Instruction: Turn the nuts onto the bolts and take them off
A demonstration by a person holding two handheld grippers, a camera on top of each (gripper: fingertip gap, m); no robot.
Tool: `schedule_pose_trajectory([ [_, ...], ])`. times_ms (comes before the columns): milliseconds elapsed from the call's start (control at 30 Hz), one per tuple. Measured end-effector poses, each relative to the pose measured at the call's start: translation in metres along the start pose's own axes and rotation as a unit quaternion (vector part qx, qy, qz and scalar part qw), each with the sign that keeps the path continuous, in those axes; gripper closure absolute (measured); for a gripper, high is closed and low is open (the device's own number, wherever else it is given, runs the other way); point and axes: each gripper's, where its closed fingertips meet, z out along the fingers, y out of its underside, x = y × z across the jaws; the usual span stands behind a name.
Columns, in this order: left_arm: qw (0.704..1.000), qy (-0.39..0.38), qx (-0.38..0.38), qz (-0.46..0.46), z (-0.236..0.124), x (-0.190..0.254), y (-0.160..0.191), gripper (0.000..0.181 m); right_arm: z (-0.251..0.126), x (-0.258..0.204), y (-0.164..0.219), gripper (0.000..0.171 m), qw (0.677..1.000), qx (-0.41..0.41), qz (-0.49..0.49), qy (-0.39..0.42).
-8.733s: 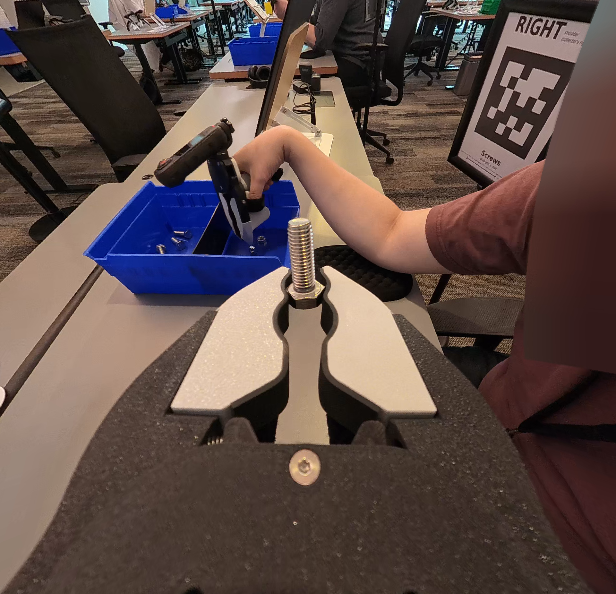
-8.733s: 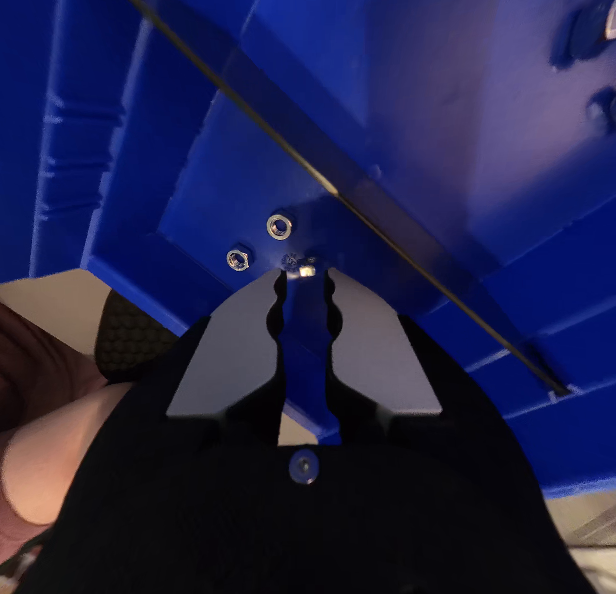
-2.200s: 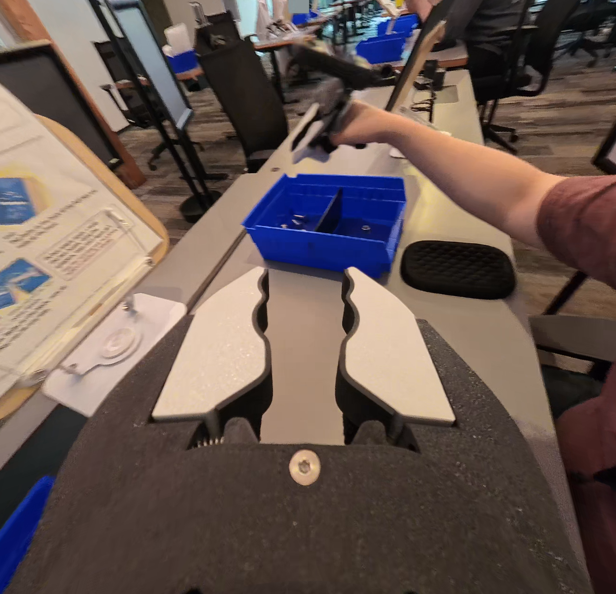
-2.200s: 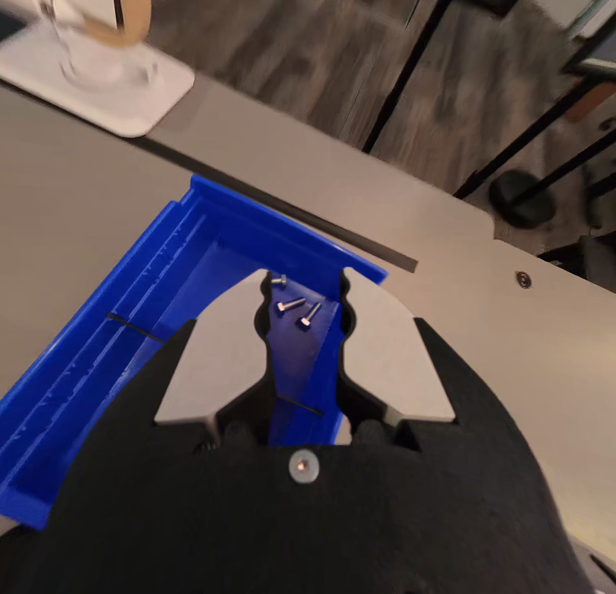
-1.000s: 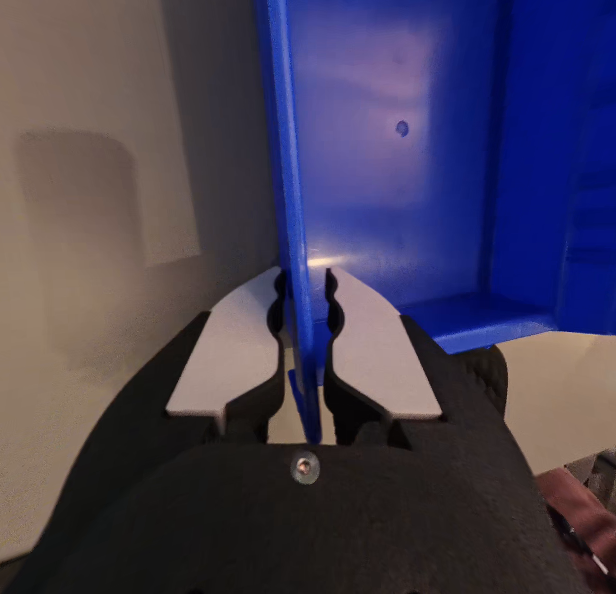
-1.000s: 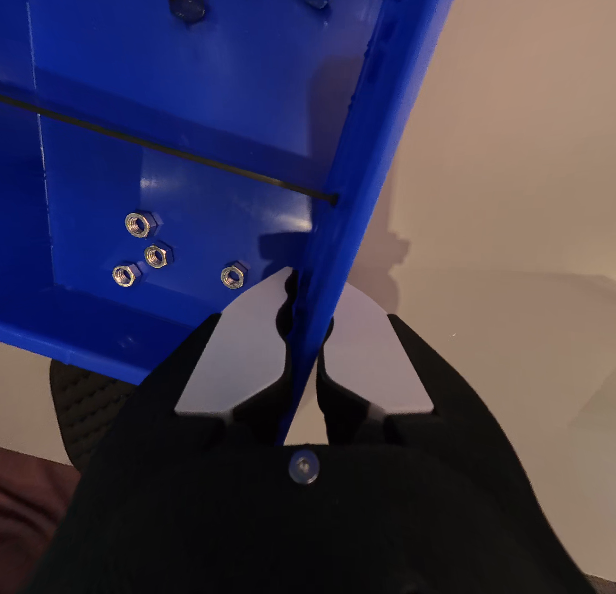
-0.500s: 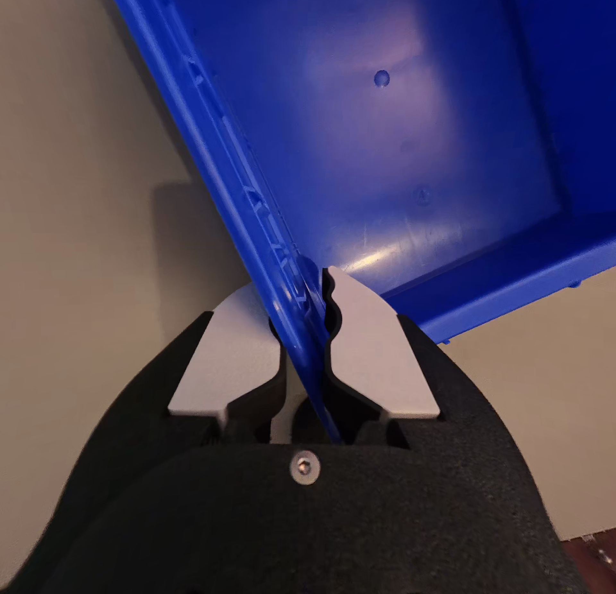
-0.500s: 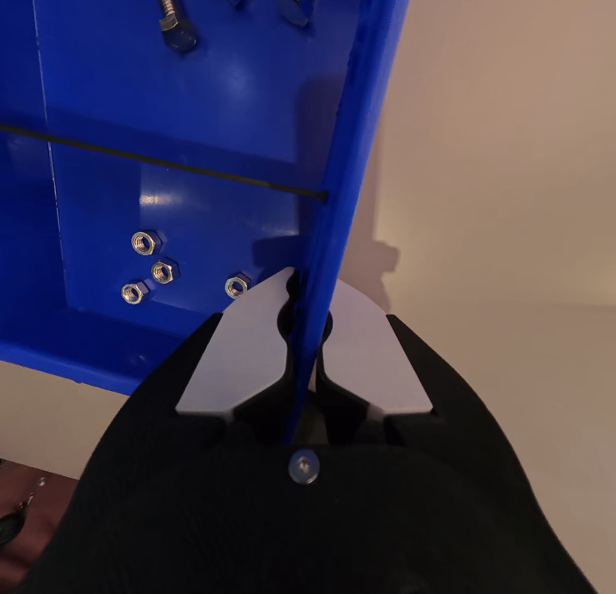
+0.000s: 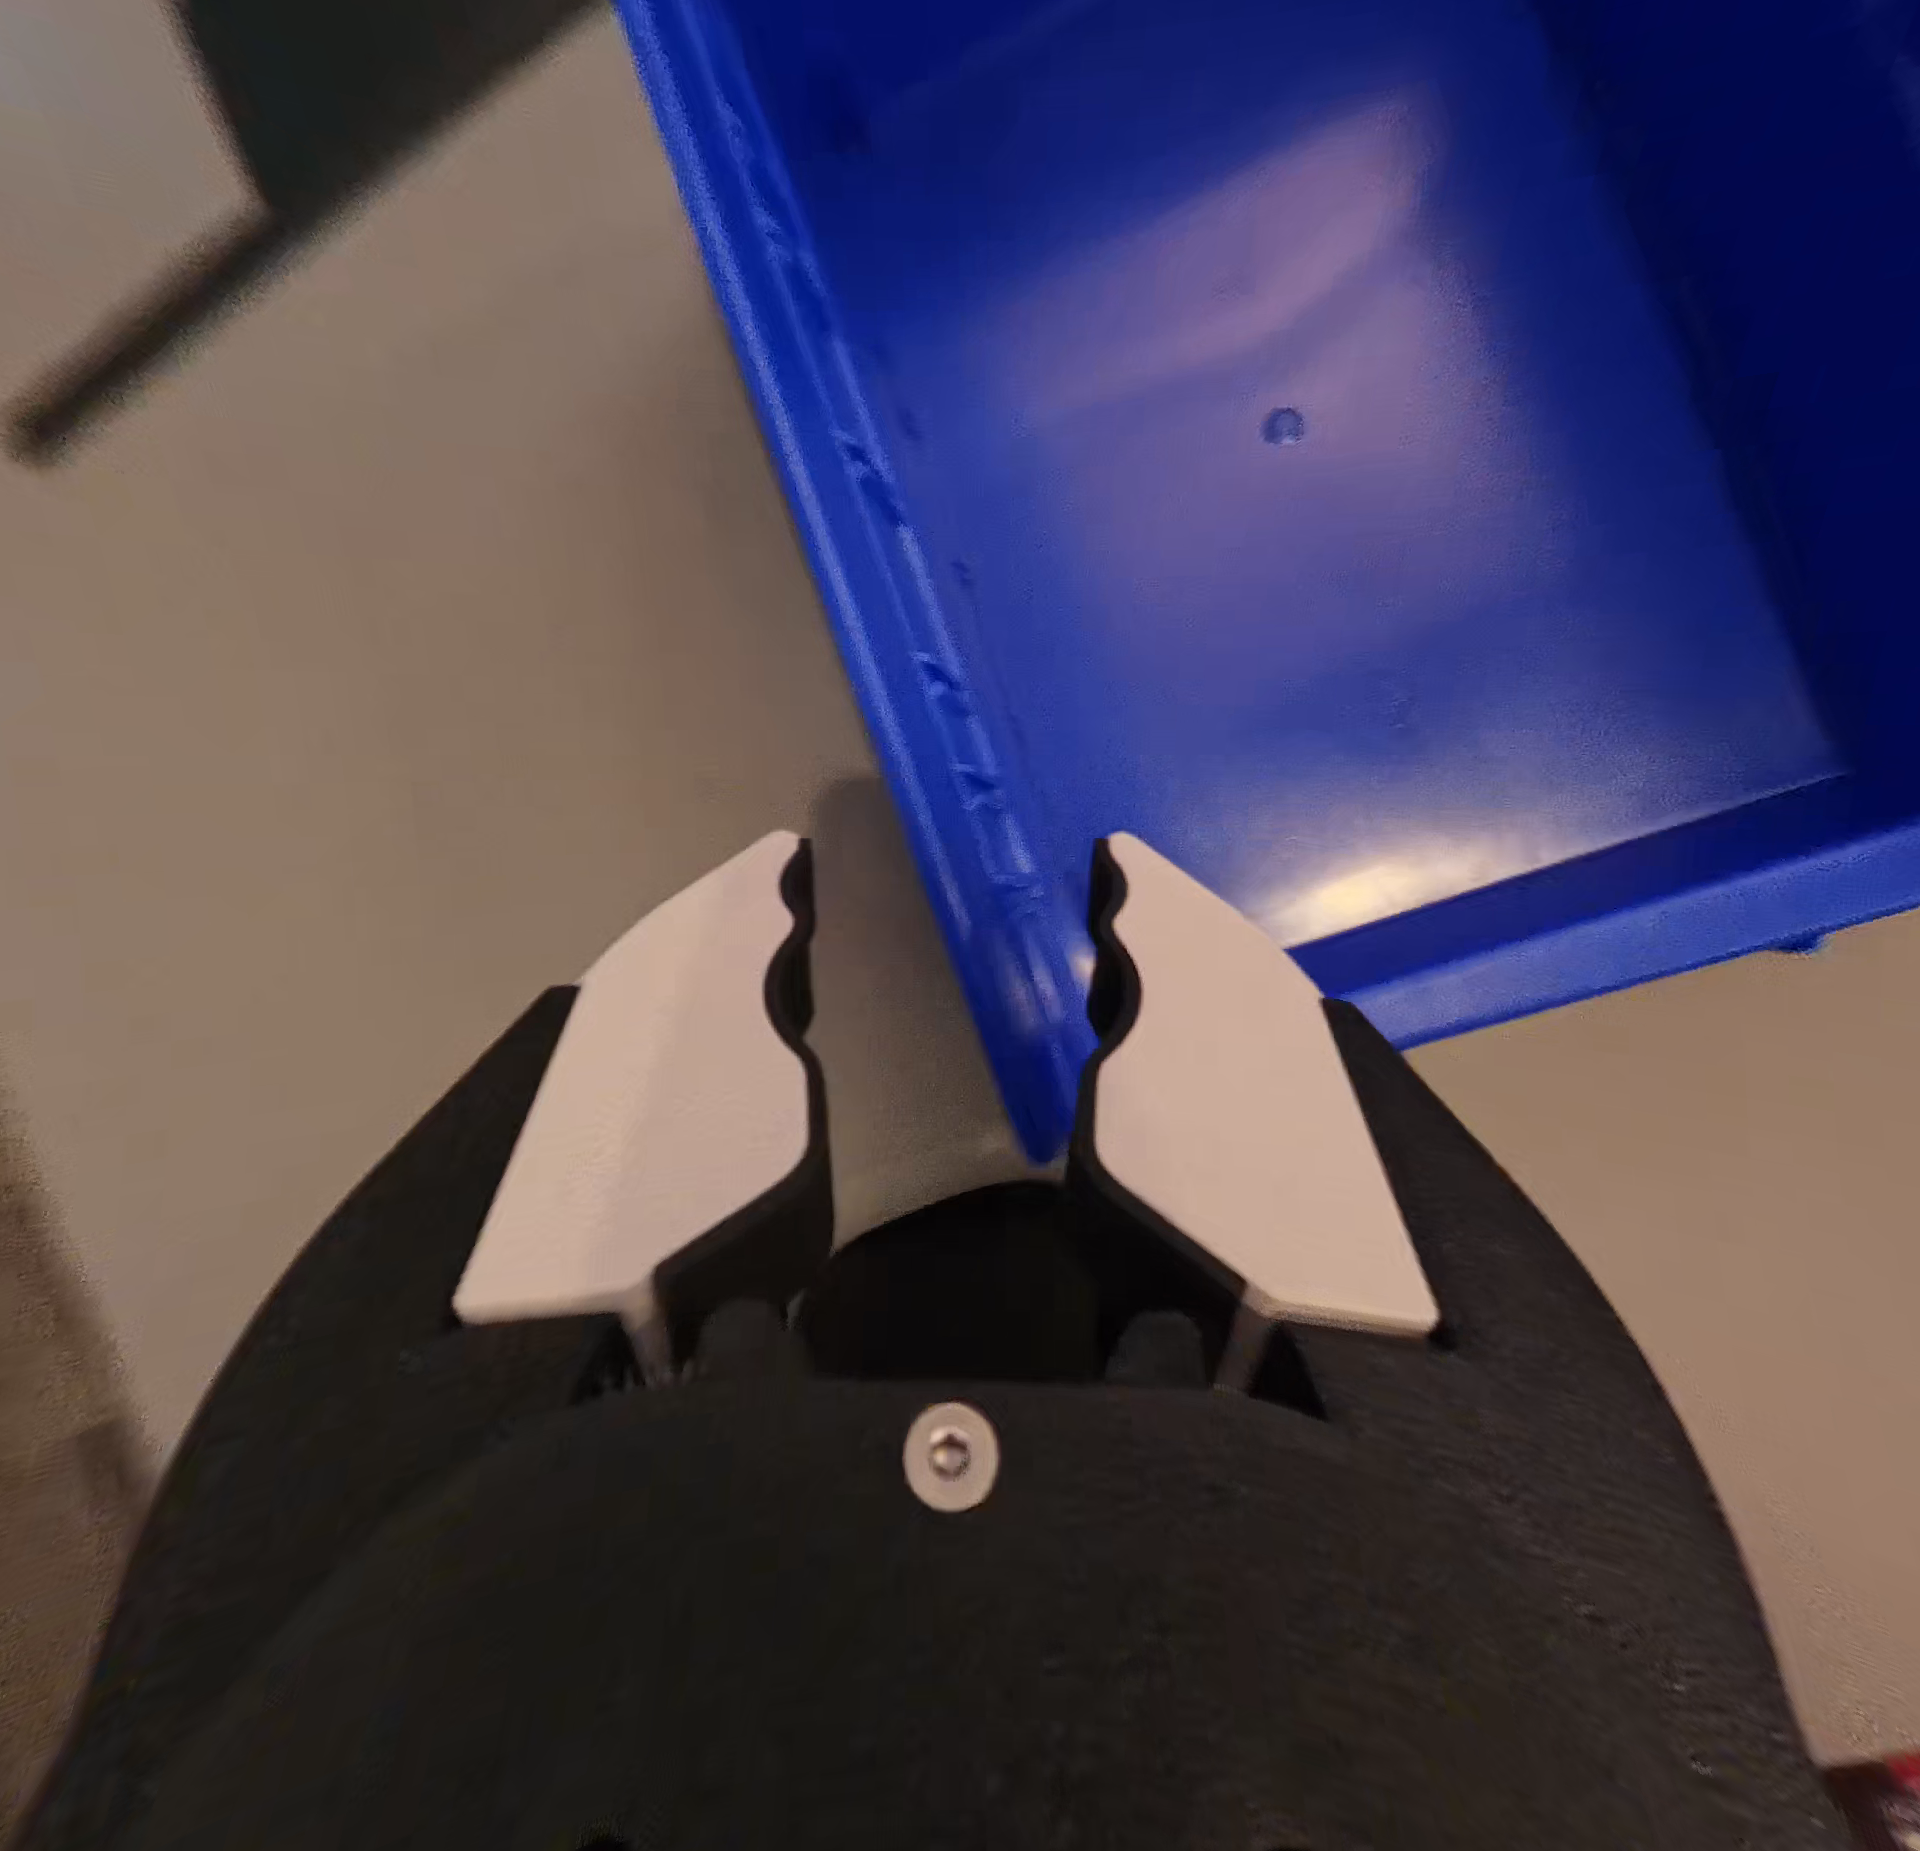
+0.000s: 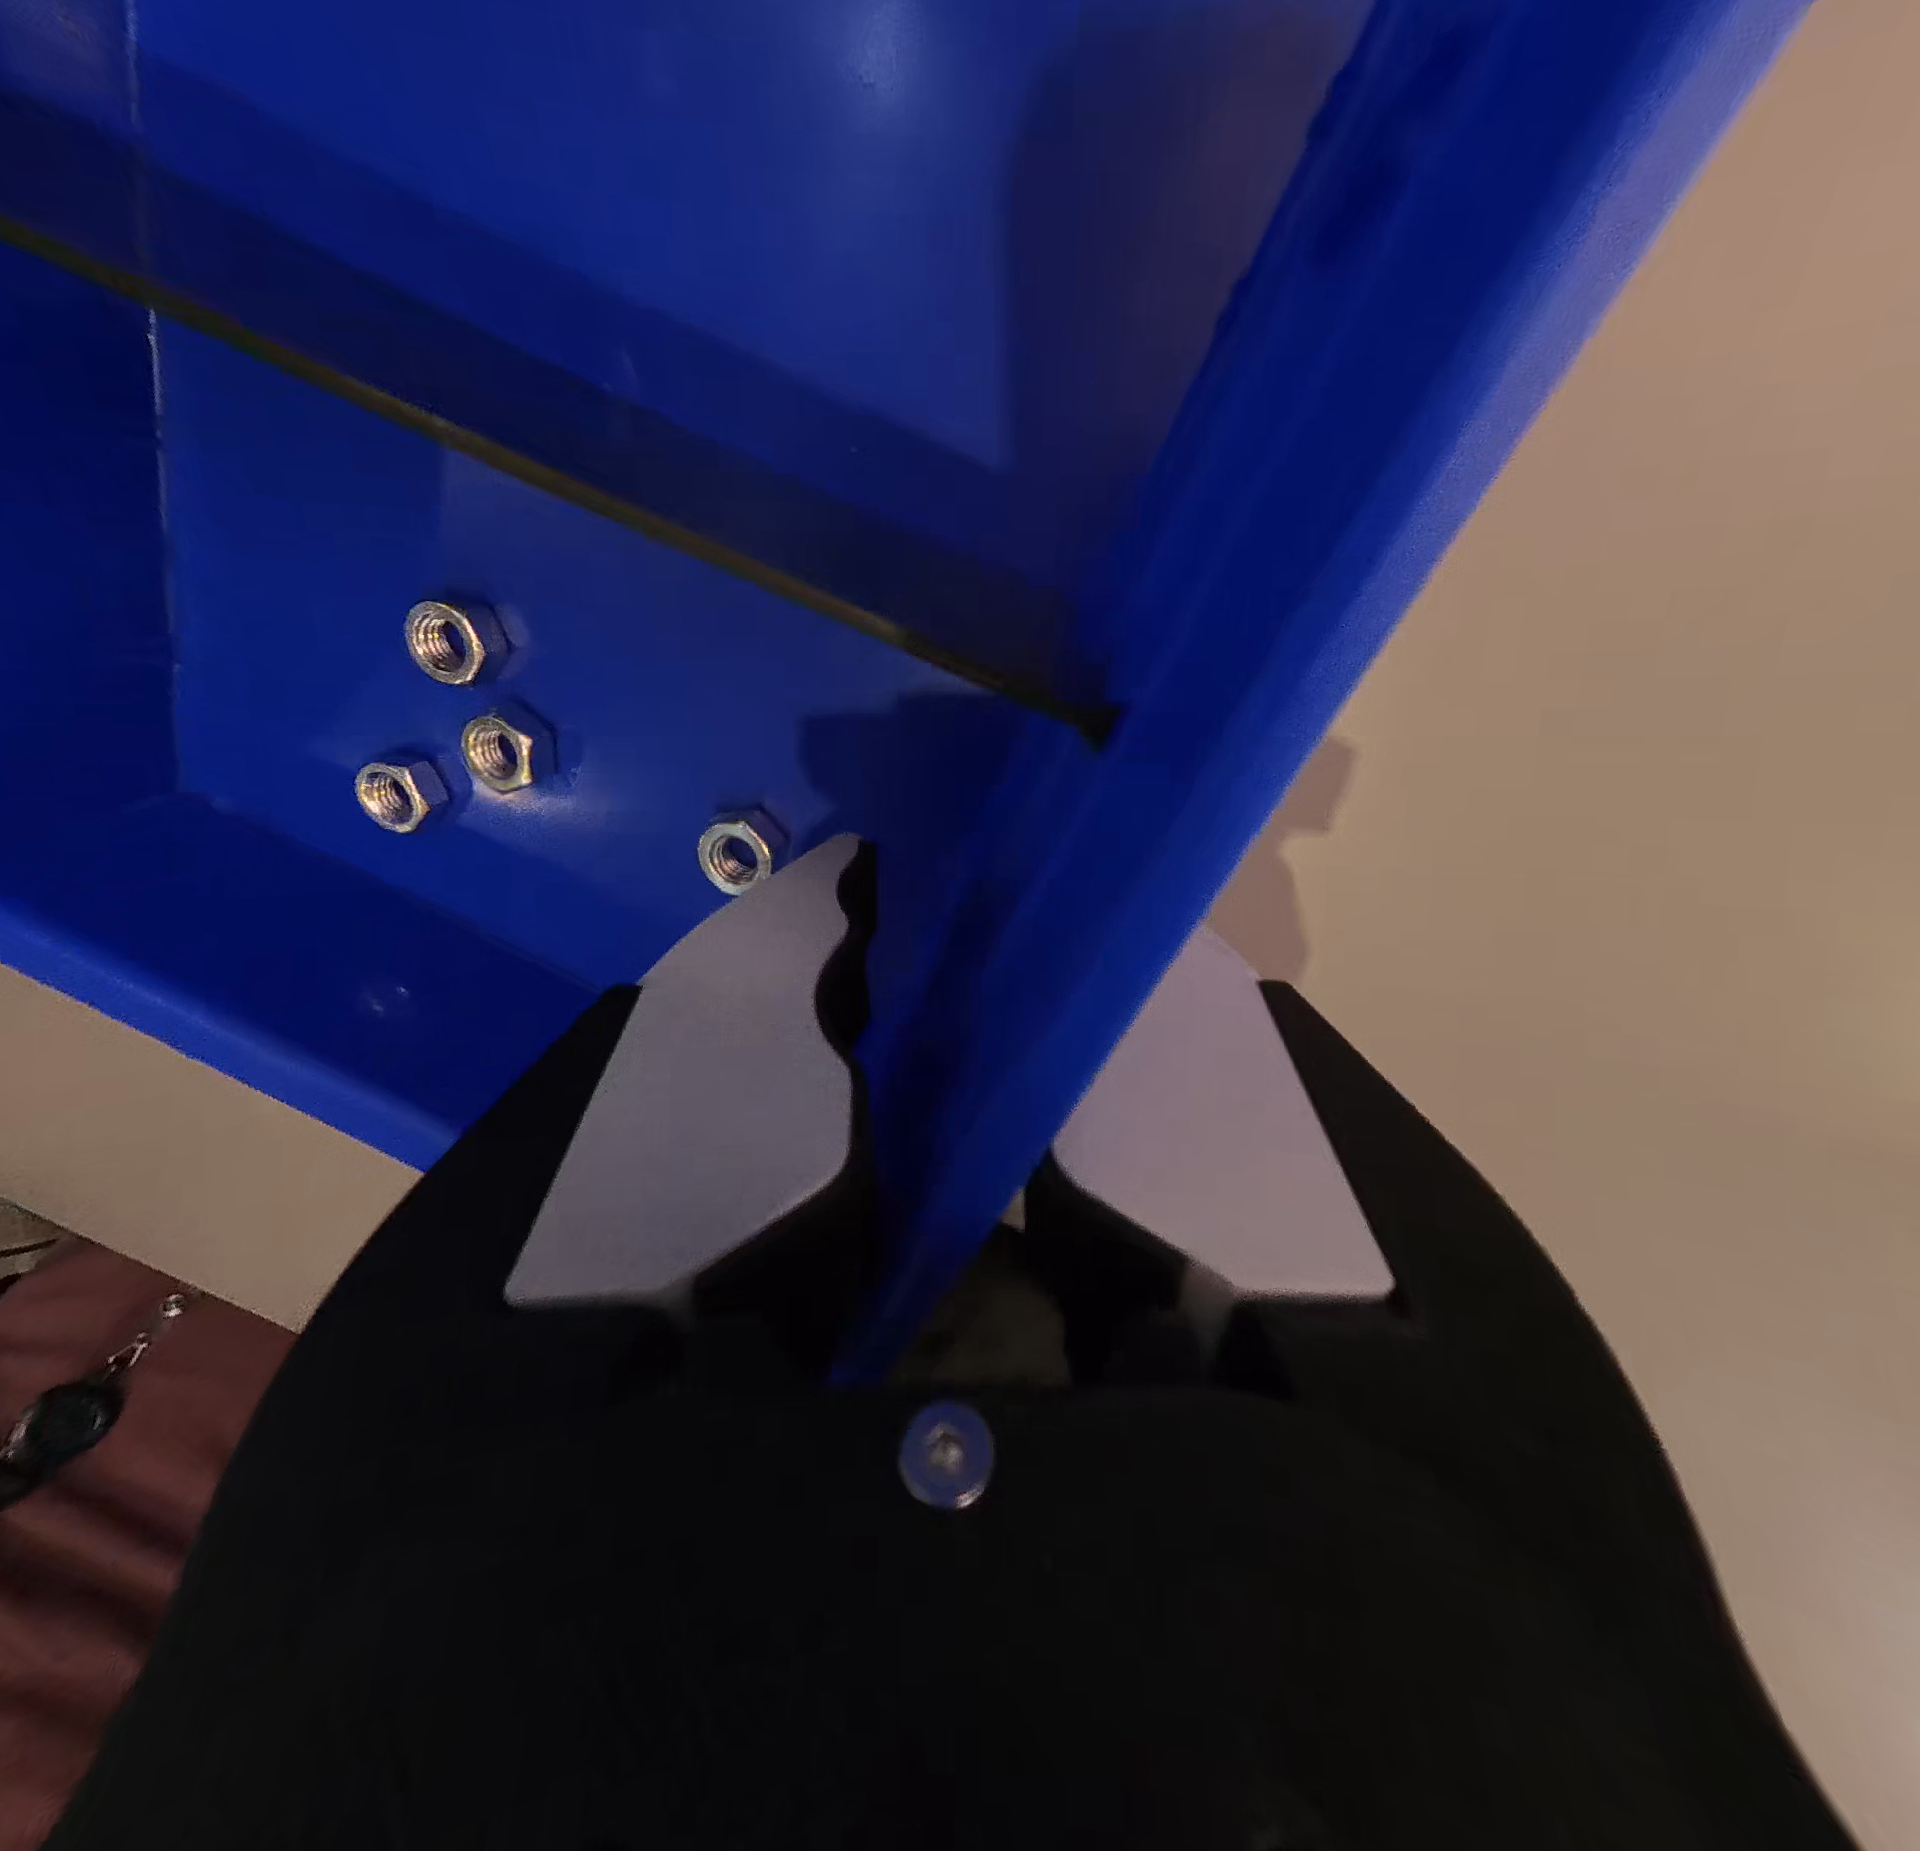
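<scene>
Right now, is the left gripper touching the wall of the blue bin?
Cannot tell. In the left wrist view the left gripper is open astride the blue bin wall; its right finger looks against it, but blur hides contact.

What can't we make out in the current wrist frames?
- Bolts: none in either view; the bin compartment beyond the black divider runs off the right wrist view's top edge.
- Right gripper: the bin wall covers its outer fingertip, so contact with the wall is unclear.
- Left gripper: motion blur; unclear whether its inner finger touches the wall.
- Nuts: four visible; thread detail too small.
</scene>
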Motion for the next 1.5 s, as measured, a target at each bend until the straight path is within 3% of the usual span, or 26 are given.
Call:
schedule_pose_trajectory([
  [33, 0.999, -0.039, 0.003, 0.035, -0.013, -0.008, -0.004, 0.128, 0.0, 0.0, -0.002, 0.142, 1.0, 0.0, -0.001, -0.006],
  [167, 0.958, -0.222, 0.027, 0.181, -0.069, -0.039, -0.023, 0.14, 0.0, 0.002, -0.004, 0.15, 1.0, -0.003, 0.004, -0.016],
  [267, 0.923, -0.289, 0.051, 0.249, -0.099, -0.042, -0.03, 0.156, -0.002, 0.008, -0.004, 0.155, 1.0, -0.012, 0.009, 0.0],
  [400, 0.923, -0.279, 0.044, 0.26, -0.117, -0.039, -0.018, 0.159, -0.008, 0.021, -0.004, 0.164, 1.0, -0.015, 0.011, 0.025],
  [633, 0.92, -0.284, 0.025, 0.268, -0.133, -0.059, 0.014, 0.155, -0.023, 0.04, 0.008, 0.165, 0.999, -0.035, 0.012, 0.028],
  [767, 0.9, -0.336, 0.028, 0.277, -0.154, -0.086, 0.025, 0.155, -0.048, 0.055, 0.009, 0.165, 0.997, -0.04, -0.007, 0.072],
  [1000, 0.905, -0.336, 0.042, 0.257, -0.169, -0.107, 0.056, 0.154, -0.11, 0.045, -0.008, 0.165, 0.995, -0.022, -0.027, 0.092],
  [1233, 0.926, -0.316, 0.053, 0.2, -0.175, -0.127, 0.087, 0.152, -0.169, -0.031, -0.063, 0.165, 0.992, 0.018, -0.08, 0.093],
  [1367, 0.942, -0.294, 0.088, 0.139, -0.183, -0.138, 0.098, 0.15, -0.162, -0.112, -0.105, 0.165, 0.992, 0.042, -0.115, 0.041],
  [1500, 0.949, -0.286, 0.108, 0.08, -0.193, -0.151, 0.108, 0.144, -0.132, -0.205, -0.144, 0.165, 0.987, 0.056, -0.147, -0.027],
])
